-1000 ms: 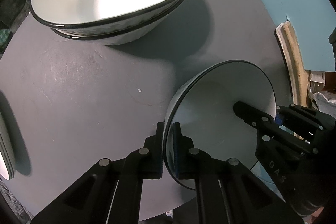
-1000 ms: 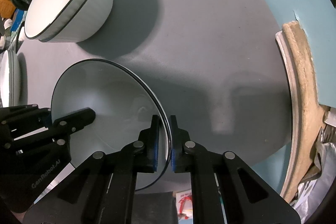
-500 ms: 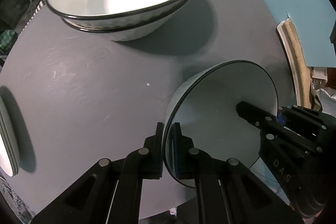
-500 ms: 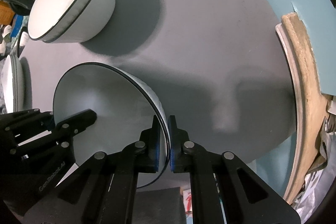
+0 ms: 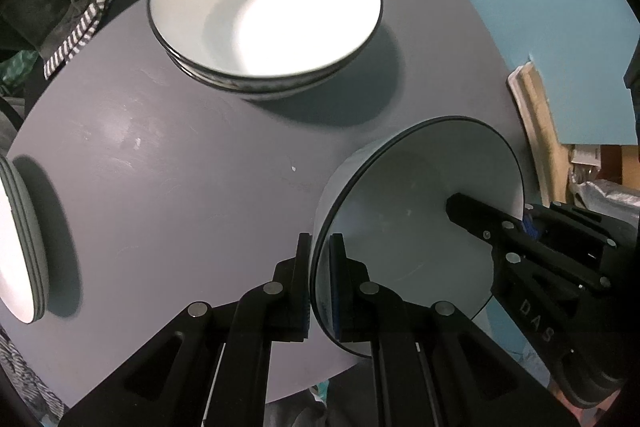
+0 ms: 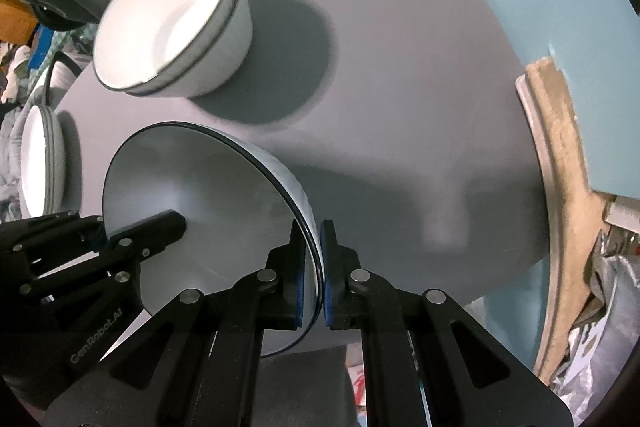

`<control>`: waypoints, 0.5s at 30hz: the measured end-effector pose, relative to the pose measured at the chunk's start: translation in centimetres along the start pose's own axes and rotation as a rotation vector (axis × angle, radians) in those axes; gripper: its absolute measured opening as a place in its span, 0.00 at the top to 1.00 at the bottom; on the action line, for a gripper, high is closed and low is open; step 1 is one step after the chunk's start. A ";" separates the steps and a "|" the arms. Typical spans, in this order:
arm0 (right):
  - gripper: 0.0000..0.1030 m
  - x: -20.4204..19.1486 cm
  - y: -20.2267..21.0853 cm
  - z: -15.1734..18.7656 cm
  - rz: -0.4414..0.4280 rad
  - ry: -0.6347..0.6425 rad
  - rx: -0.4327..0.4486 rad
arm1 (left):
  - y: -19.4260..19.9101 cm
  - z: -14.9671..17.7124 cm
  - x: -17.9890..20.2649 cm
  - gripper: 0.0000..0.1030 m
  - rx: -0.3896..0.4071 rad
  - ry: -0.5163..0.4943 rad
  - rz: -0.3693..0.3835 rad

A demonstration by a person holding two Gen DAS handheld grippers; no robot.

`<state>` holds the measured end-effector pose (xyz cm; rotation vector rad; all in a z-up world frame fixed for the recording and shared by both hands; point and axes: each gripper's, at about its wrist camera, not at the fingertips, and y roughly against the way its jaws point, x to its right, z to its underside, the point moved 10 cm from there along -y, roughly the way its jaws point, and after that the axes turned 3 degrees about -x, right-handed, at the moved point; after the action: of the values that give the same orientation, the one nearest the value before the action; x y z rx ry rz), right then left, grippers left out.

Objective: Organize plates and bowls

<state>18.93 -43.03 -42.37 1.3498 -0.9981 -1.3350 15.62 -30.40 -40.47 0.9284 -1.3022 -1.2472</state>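
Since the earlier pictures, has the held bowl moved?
Yes. The bowl, gripped at opposite rims by both sets of jaws, has risen off the grey table: the stacked bowls look smaller and more of the table shows.

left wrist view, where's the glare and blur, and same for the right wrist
Left wrist view: the stacked bowls have a blown-out patch inside and slightly smeared rims; hard shadow falls to their right on the grey table; fisheye bends the table edge. Right wrist view: the bowl stack is softly blurred, the held bowl sits in dim shade, and the fingers look sharp.
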 end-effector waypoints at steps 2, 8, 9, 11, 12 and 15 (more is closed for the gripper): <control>0.93 -0.2 0.6 -0.2 0.000 0.004 0.007 | 0.6 -0.4 -0.4 0.93 0.010 0.003 -0.001; 0.93 -0.3 2.8 -1.1 -0.011 0.008 0.030 | 2.2 -0.7 -0.8 0.93 0.040 0.018 -0.001; 0.93 -0.2 3.3 -1.2 -0.012 0.011 0.034 | 2.6 -0.8 -0.9 0.93 0.045 0.018 -0.003; 0.93 -0.2 3.5 -1.3 -0.011 0.018 0.041 | 3.1 -0.8 -0.9 0.93 0.063 -0.027 0.017; 0.93 -0.1 3.8 -1.4 -0.012 0.022 0.045 | 3.5 -1.0 -0.9 0.93 0.067 -0.025 0.017; 0.93 -0.5 4.3 -1.4 -0.012 0.032 0.053 | 4.4 -1.2 -1.1 0.93 0.079 -0.018 0.016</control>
<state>20.59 -43.37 -38.11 1.4153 -1.0111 -1.2997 17.53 -28.86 -36.43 0.9629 -1.3791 -1.2010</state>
